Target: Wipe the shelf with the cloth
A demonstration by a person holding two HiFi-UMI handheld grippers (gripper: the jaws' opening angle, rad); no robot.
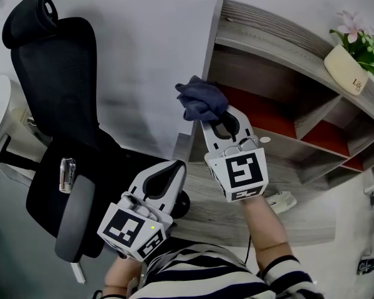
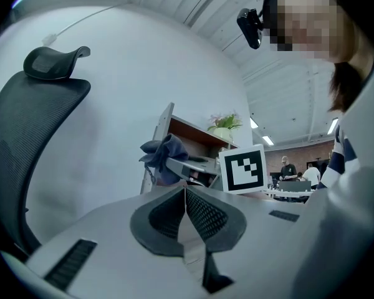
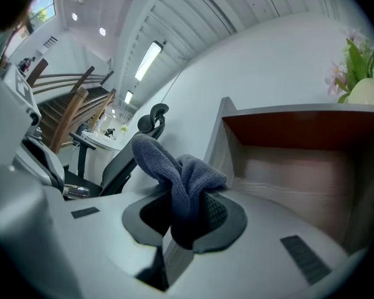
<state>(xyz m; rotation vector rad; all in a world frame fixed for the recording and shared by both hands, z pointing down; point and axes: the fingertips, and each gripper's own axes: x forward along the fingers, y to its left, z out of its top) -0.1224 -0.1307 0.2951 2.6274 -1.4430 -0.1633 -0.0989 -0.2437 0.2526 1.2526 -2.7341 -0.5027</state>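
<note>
A bunched dark blue cloth (image 1: 199,99) is pinched in my right gripper (image 1: 215,118), which is shut on it and held at the left front corner of the grey wooden shelf (image 1: 271,36). In the right gripper view the cloth (image 3: 177,182) rises from between the jaws, and the shelf's open upper bay (image 3: 293,161) lies just ahead. My left gripper (image 1: 174,170) hangs lower and nearer me, shut with nothing in it. From the left gripper view the cloth (image 2: 163,156) and the shelf (image 2: 174,126) show beyond its closed jaws.
A black office chair (image 1: 62,129) stands left of the shelf against the white wall. On the shelf's top right sits a cream pot of pink flowers (image 1: 352,58). Red-backed compartments (image 1: 327,136) fill the shelf's right side. A small white object (image 1: 280,200) lies on a lower board.
</note>
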